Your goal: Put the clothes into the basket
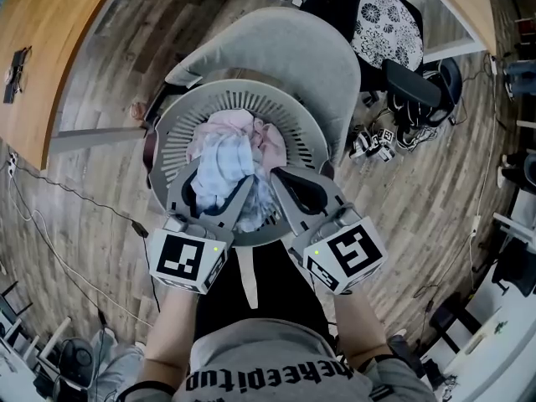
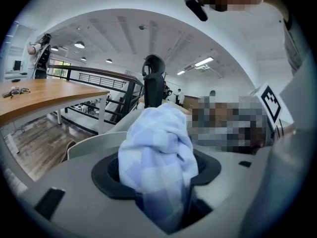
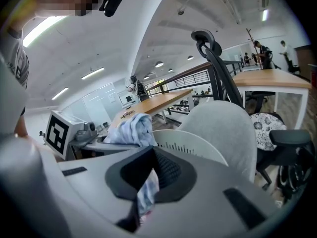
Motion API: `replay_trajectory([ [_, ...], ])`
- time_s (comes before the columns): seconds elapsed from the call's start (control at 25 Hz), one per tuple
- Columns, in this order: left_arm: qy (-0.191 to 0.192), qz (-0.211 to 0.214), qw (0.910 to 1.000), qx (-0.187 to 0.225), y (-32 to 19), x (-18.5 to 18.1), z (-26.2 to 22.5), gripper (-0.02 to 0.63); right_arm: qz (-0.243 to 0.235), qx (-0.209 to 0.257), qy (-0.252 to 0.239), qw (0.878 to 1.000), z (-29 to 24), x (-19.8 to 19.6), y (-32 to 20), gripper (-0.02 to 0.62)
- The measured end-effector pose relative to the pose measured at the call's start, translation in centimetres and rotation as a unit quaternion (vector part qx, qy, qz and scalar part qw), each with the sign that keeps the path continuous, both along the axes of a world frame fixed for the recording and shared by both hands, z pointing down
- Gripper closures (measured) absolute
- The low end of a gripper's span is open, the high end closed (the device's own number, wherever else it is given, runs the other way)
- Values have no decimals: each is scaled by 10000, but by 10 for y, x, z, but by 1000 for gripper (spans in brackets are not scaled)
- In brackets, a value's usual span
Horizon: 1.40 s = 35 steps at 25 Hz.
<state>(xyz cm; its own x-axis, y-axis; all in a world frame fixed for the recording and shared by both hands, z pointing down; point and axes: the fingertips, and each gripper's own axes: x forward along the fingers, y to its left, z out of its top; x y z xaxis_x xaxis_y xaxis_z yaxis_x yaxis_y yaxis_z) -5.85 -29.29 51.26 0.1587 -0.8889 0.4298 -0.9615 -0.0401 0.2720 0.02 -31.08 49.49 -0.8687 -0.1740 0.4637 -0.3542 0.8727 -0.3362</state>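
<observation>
- A grey padded chair [image 1: 314,53] stands on the wood-plank floor [image 1: 126,32].
- A wooden desk [image 1: 46,48] fills the upper left; what look like glasses [image 2: 15,91] lie on it.
- A black office chair [image 1: 410,82] with a patterned cushion [image 1: 387,19] stands right, tangled cables [image 1: 377,141] beside it.

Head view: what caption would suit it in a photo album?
Left gripper and right gripper together hold a pale blue cloth over the slatted grey basket on a chair.
</observation>
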Motion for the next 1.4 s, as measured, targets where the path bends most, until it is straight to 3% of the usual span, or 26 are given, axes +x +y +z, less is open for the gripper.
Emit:
replay_trajectory([
  [0.52, -71, 166, 9994, -295, 3, 16, 30, 324, 81, -72, 54, 9999, 15, 16, 2, 586],
  [0.92, -352, 423, 9973, -492, 6, 24, 37, 311, 128, -83, 22, 9999, 15, 19, 6, 586],
  [1.16, -723, 589, 9928, -756, 6, 32, 47, 293, 157, -78, 4, 9998, 16, 24, 4, 586],
  [1.4, -728, 708, 9904, -940, 9, 31, 51, 279, 153, -81, 11, 9998, 16, 21, 7, 586],
])
